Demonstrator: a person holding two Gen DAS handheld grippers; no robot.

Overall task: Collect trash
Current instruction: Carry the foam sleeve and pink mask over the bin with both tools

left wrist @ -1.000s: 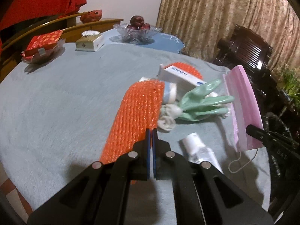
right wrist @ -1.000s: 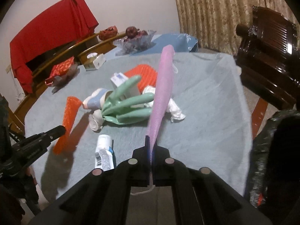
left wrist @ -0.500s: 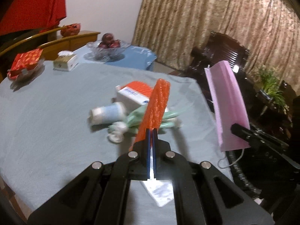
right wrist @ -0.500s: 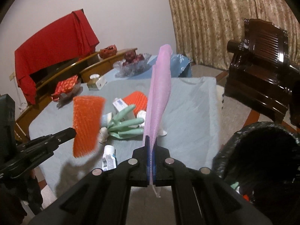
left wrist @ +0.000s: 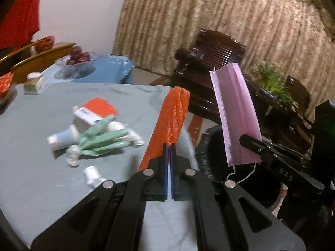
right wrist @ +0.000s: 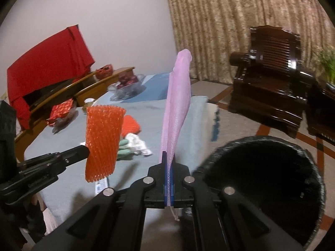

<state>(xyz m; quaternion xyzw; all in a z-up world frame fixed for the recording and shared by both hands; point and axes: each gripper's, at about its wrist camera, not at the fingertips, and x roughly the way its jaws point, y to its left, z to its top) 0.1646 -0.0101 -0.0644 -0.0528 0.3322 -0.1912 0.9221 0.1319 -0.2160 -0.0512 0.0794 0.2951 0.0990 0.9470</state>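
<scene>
My left gripper (left wrist: 169, 146) is shut on an orange foam net sleeve (left wrist: 172, 117) and holds it in the air over the table's right edge; the sleeve also shows in the right wrist view (right wrist: 103, 140). My right gripper (right wrist: 167, 156) is shut on a pink face mask (right wrist: 178, 104), held upright beside the black-lined trash bin (right wrist: 261, 179). The mask (left wrist: 236, 115) and the bin's rim (left wrist: 206, 146) show in the left wrist view. On the grey tablecloth (left wrist: 41, 167) lie a green glove (left wrist: 102, 140), a white box (left wrist: 88, 115), a tube (left wrist: 60, 140) and a small bottle (left wrist: 93, 176).
A fruit bowl (left wrist: 77, 60) and a small carton (left wrist: 34, 82) stand at the table's far end. A dark wooden armchair (right wrist: 270, 96) stands beyond the bin. Red cloth (right wrist: 48, 62) hangs over a wooden bench at the left. A potted plant (left wrist: 272, 83) is at the right.
Both grippers lifted their items off the table and swung right toward the bin. The orange sleeve and pink mask now hang in the air near the bin's rim.
</scene>
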